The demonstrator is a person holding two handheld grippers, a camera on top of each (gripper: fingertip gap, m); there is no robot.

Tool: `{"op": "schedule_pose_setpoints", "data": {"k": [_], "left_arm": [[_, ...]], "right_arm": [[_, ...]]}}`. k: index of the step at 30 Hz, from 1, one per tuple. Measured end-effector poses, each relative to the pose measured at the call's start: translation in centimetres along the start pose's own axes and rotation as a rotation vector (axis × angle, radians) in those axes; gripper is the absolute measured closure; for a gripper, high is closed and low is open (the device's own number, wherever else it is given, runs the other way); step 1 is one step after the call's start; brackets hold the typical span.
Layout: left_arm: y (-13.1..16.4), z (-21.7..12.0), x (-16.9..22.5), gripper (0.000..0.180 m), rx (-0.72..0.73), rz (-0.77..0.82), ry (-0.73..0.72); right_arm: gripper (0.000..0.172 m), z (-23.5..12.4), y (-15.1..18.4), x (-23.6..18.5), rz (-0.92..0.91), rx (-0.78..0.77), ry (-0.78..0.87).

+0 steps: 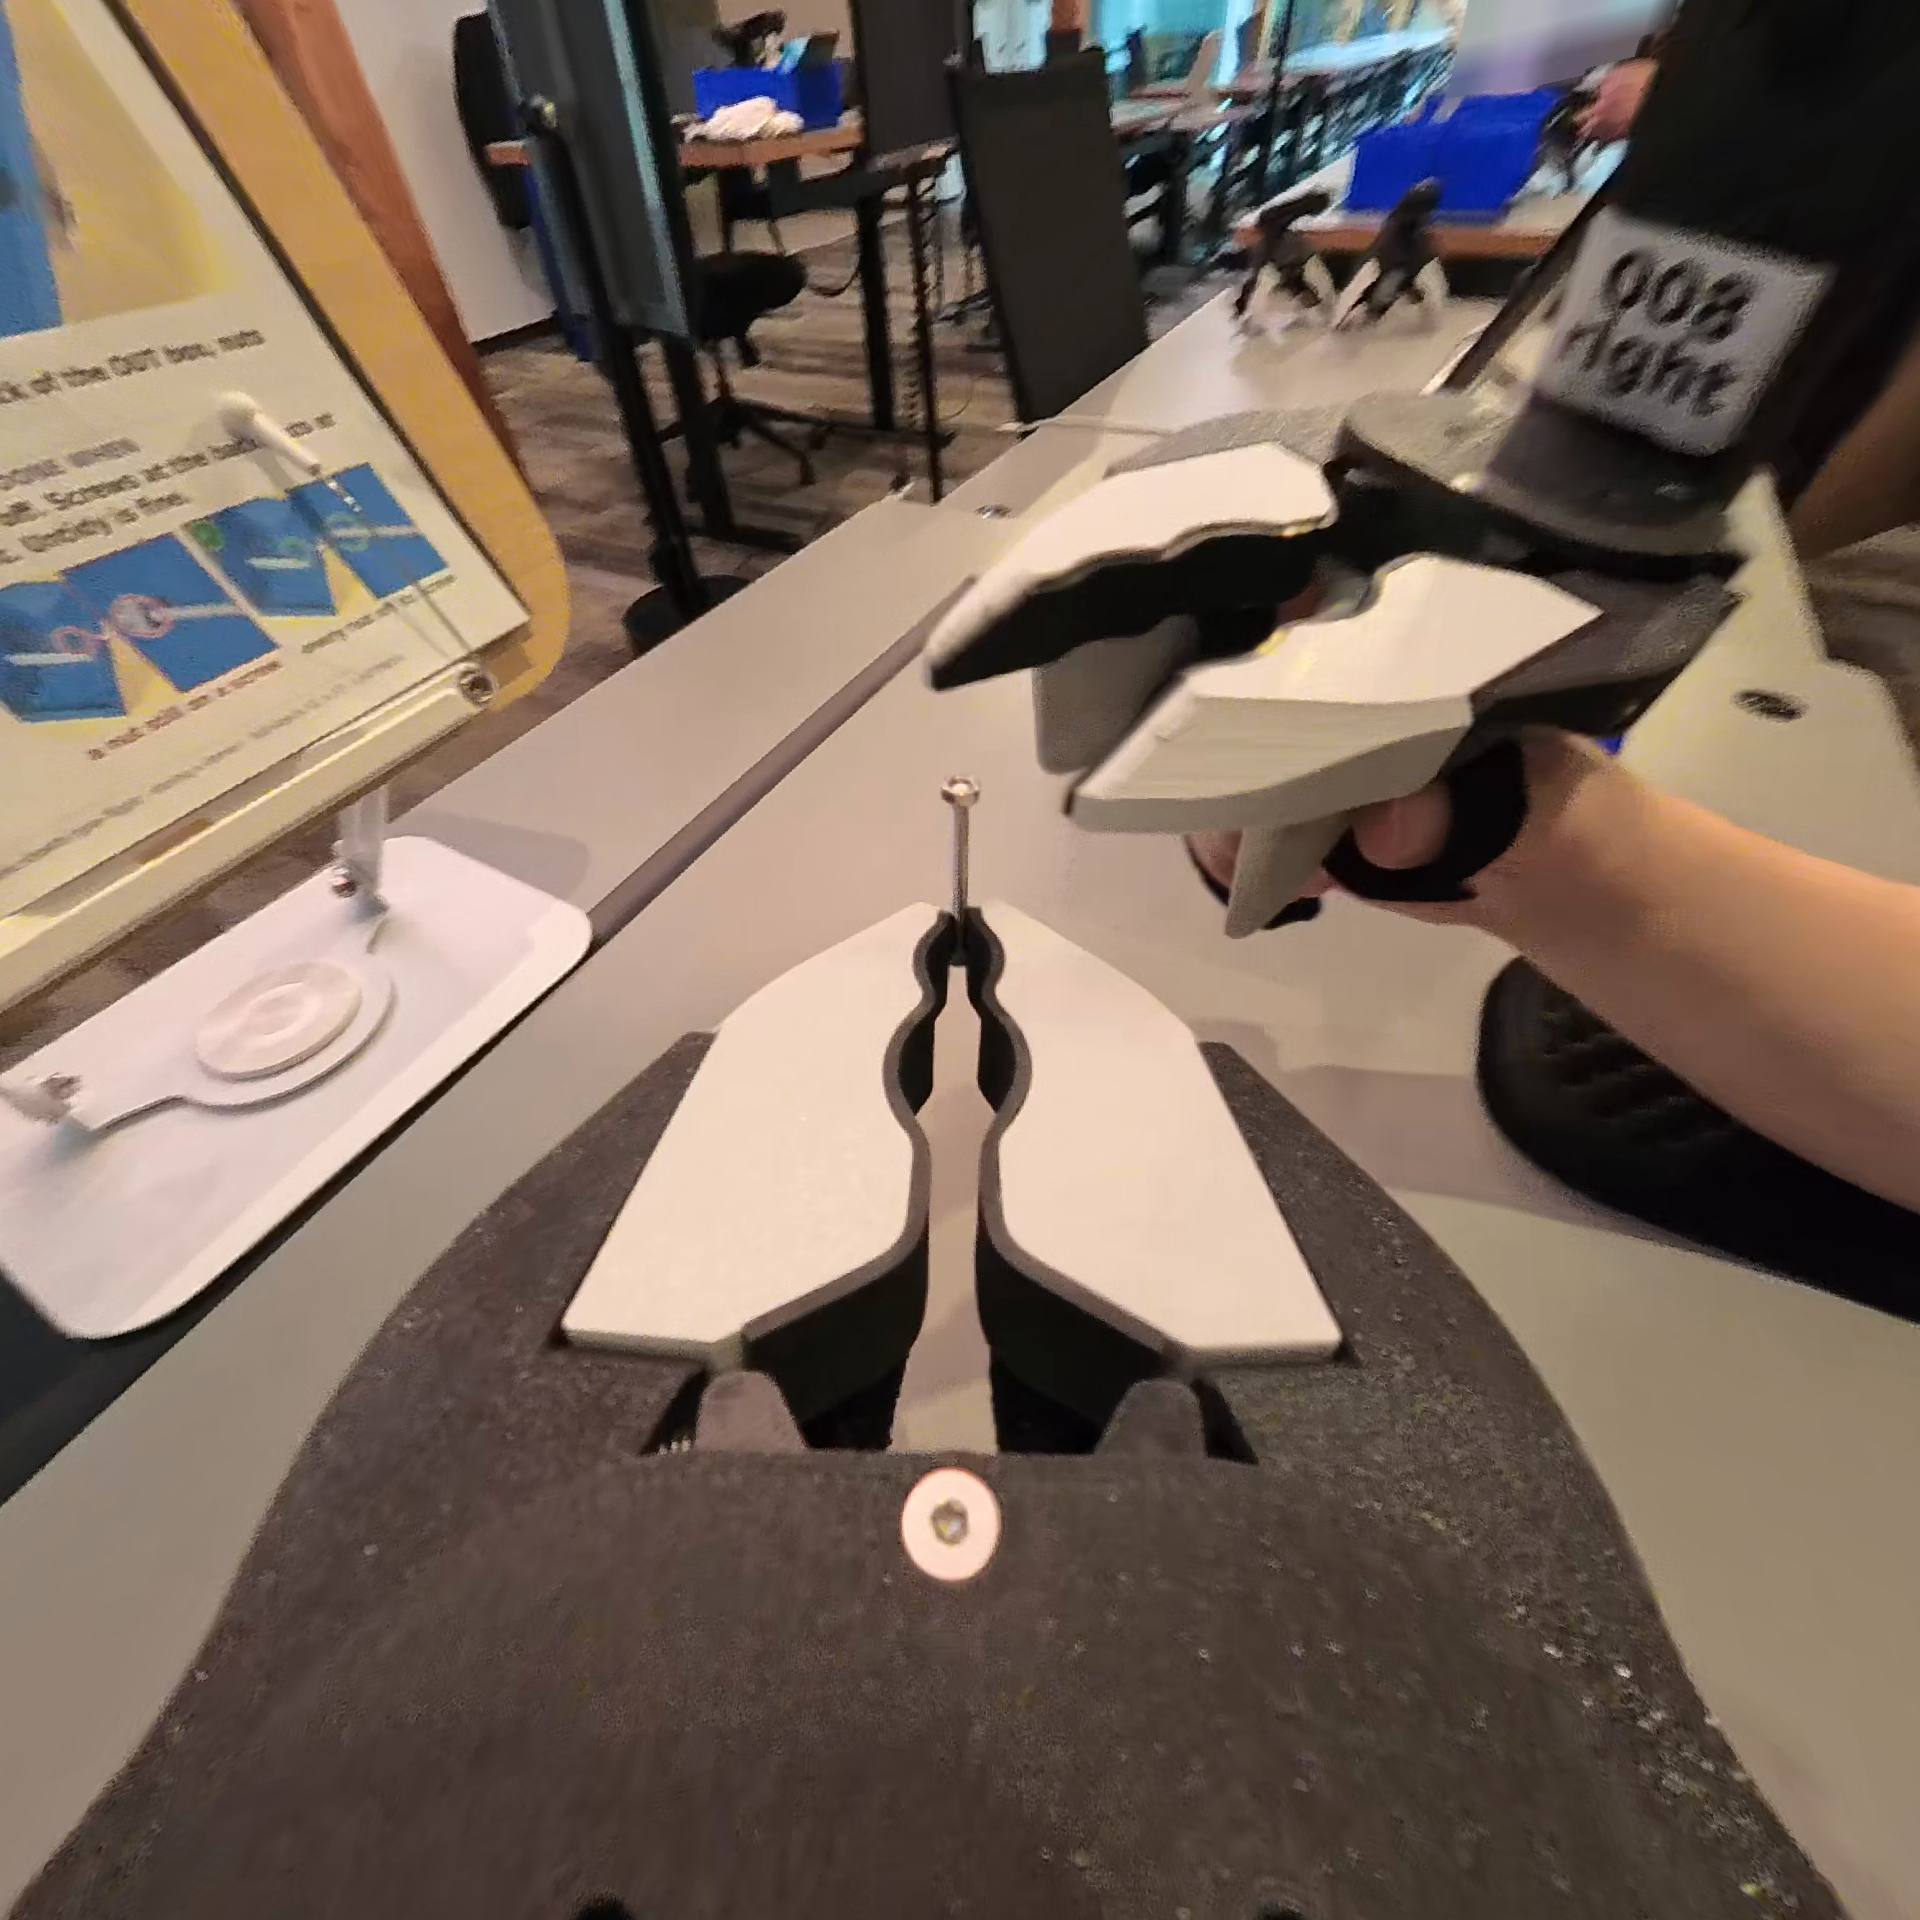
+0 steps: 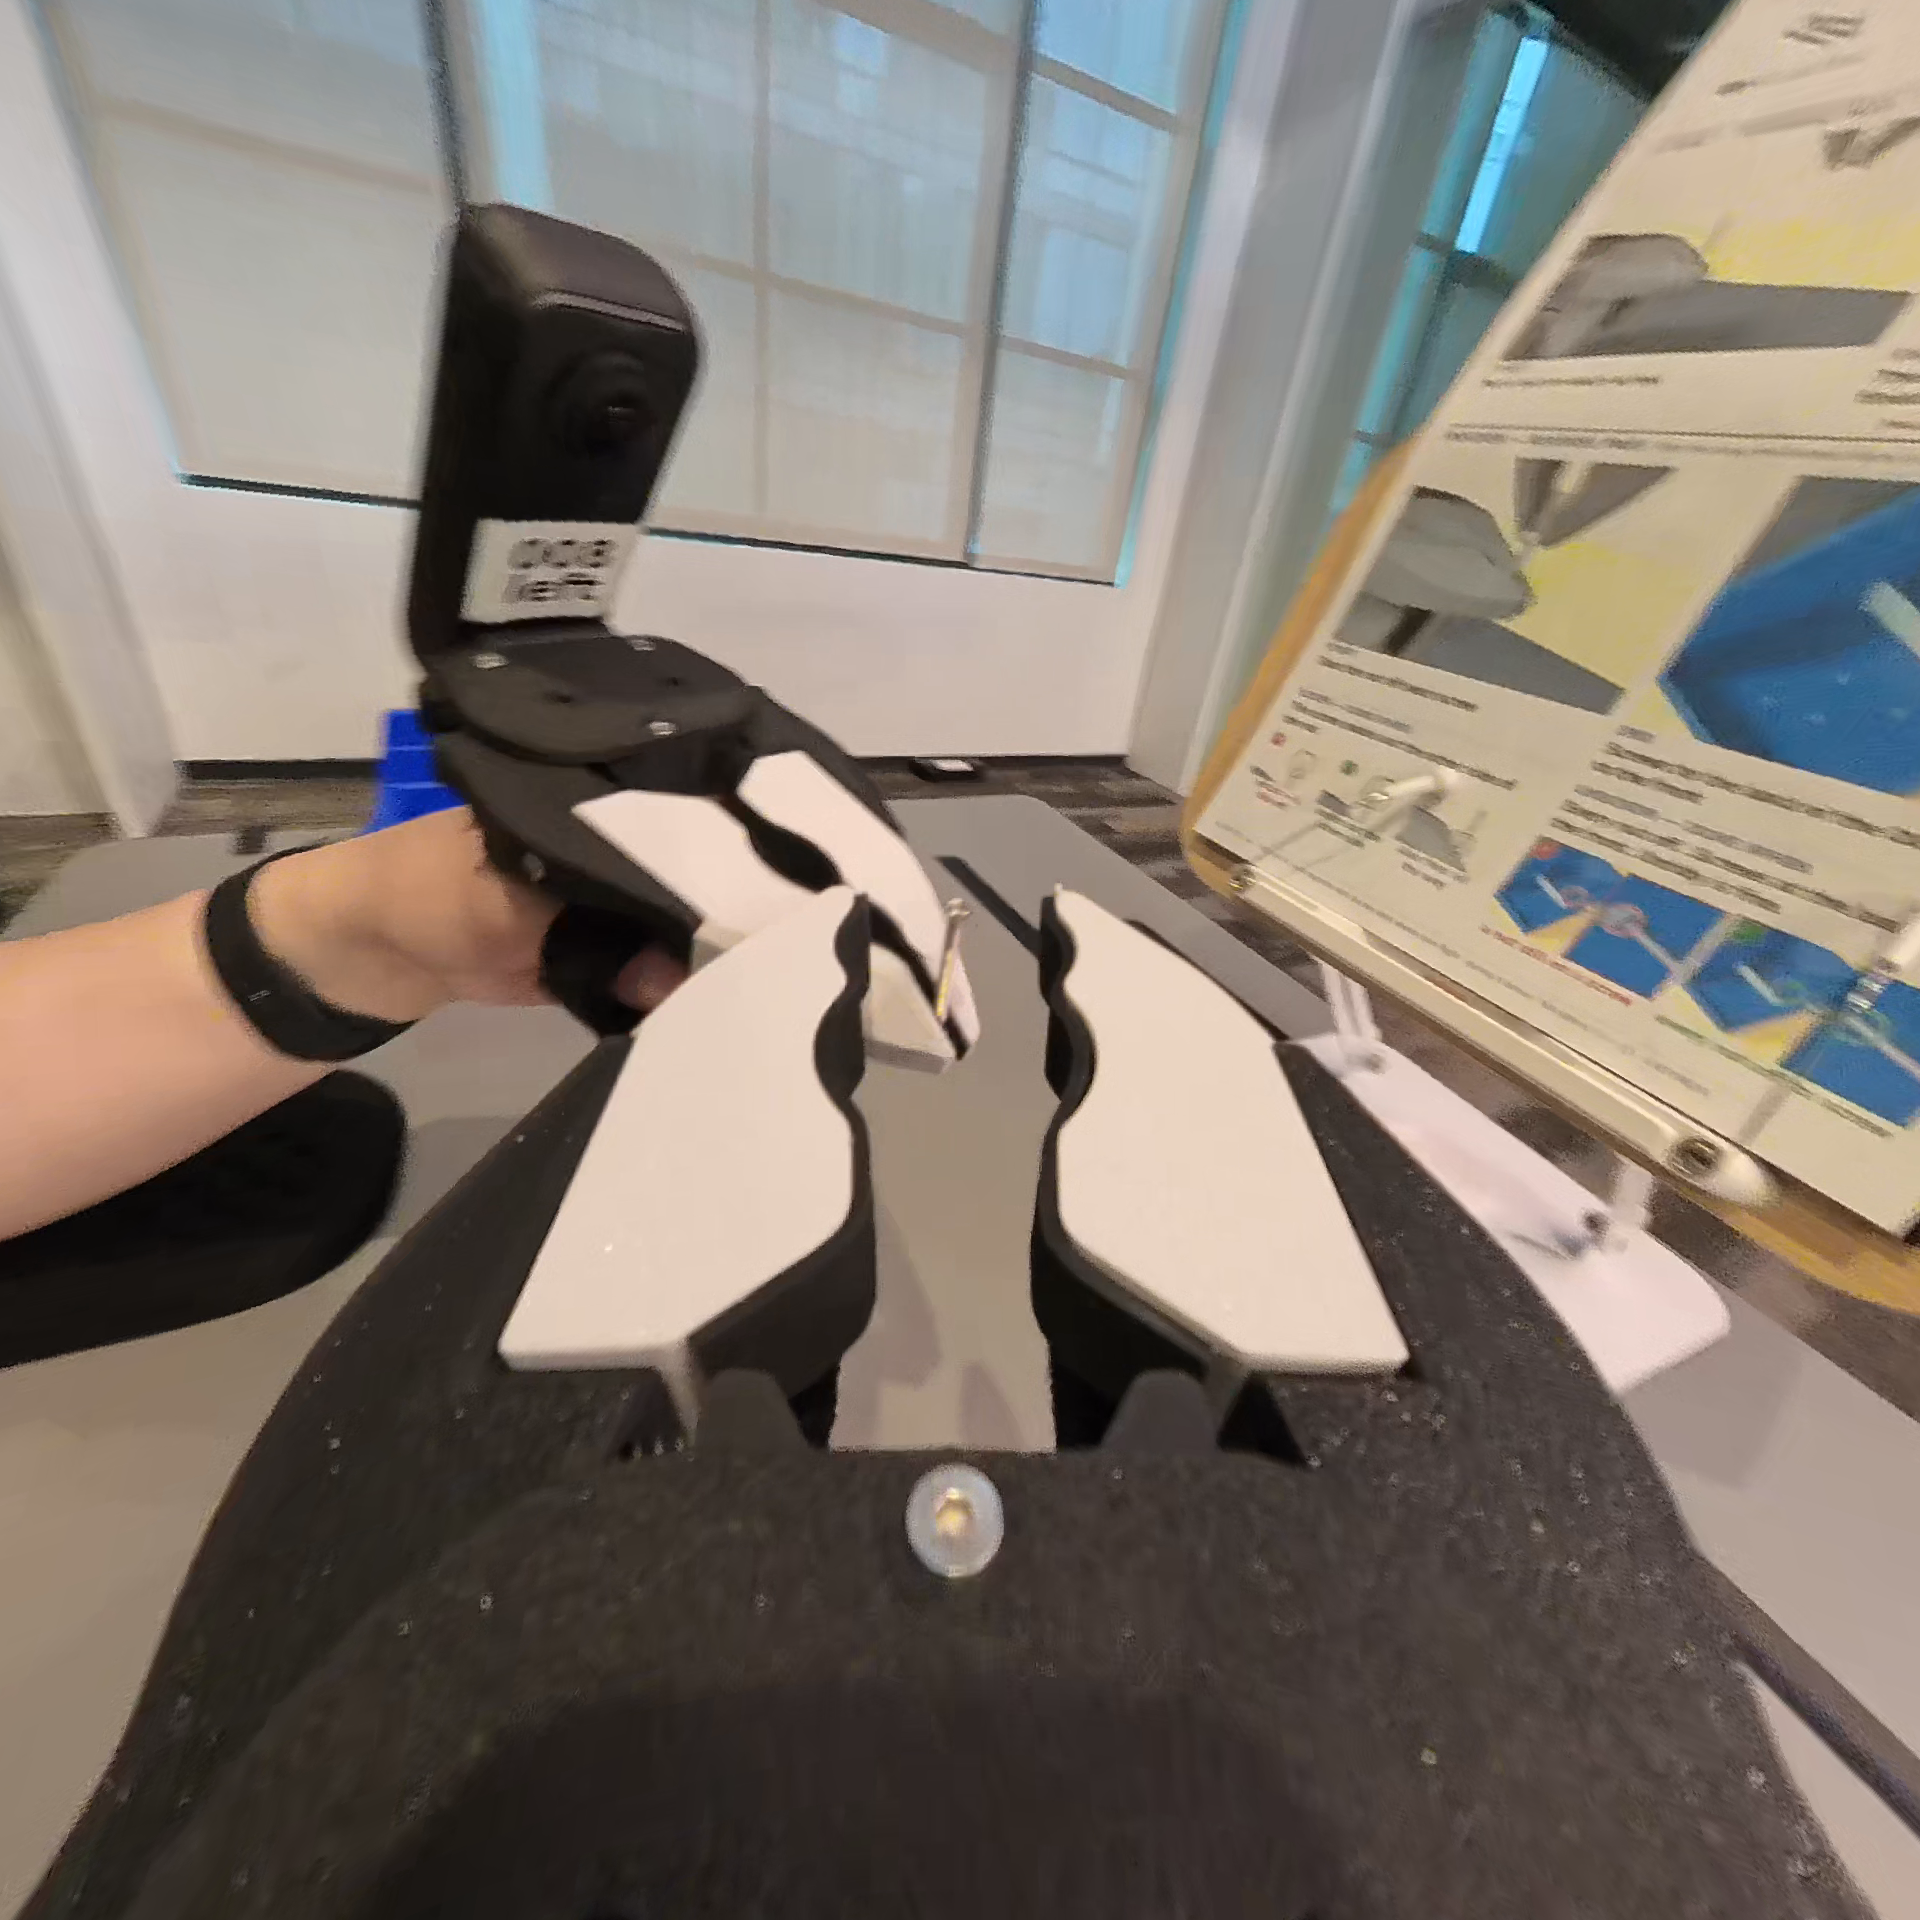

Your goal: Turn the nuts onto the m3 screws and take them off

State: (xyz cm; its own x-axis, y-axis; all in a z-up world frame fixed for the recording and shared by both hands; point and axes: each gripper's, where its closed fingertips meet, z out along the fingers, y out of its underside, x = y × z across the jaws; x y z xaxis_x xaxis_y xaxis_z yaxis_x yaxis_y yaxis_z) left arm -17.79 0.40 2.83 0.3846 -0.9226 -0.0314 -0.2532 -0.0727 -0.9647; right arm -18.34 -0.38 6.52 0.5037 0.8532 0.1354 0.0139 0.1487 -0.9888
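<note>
My left gripper [image 1: 962,916] is shut on a thin silver screw [image 1: 958,854], which stands upright out of its fingertips with the head on top. The same screw [image 2: 950,964] shows in the right wrist view, pinched at the tips of the left gripper [image 2: 951,1023]. My right gripper [image 2: 956,904] is open and empty, its two white fingers apart, and the left gripper's tip with the screw lies between them without touching the pads. In the left wrist view the right gripper [image 1: 1013,727] hovers above and to the right of the screw, held by a hand.
A grey table [image 1: 727,727] lies under both grippers. An instruction board [image 1: 208,499] on a white base plate [image 1: 312,1039] stands at the left; it also shows in the right wrist view [image 2: 1662,675]. Chairs, desks and blue bins stand farther back.
</note>
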Motion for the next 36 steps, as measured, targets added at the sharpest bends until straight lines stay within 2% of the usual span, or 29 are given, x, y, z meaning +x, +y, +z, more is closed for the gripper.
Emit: {"op": "schedule_pose_setpoints", "data": {"k": [1, 6, 22, 30, 36], "left_arm": [[-0.3, -0.2, 0.3, 0.178, 0.016, -0.015, 0.033], [-1.2, -0.9, 2.0, 0.178, 0.071, -0.025, 0.164], [-1.4, -1.1, 1.9, 0.178, 0.074, -0.001, 0.141], [-1.3, -0.9, 2.4, 0.178, 0.061, 0.007, 0.157], [-1.2, -0.9, 2.1, 0.178, 0.059, 0.01, 0.144]], "right_arm": [[0.142, -0.2, -0.1, -0.5, 0.003, 0.011, -0.052], [0.141, -0.9, -1.1, -1.2, -0.012, 0.076, -0.108], [0.151, -0.6, -1.1, -2.7, -0.072, 0.05, -0.156], [0.146, -0.4, -1.2, -2.3, -0.083, 0.06, -0.114], [0.151, -0.7, -1.2, -2.4, -0.082, 0.053, -0.137]]}}
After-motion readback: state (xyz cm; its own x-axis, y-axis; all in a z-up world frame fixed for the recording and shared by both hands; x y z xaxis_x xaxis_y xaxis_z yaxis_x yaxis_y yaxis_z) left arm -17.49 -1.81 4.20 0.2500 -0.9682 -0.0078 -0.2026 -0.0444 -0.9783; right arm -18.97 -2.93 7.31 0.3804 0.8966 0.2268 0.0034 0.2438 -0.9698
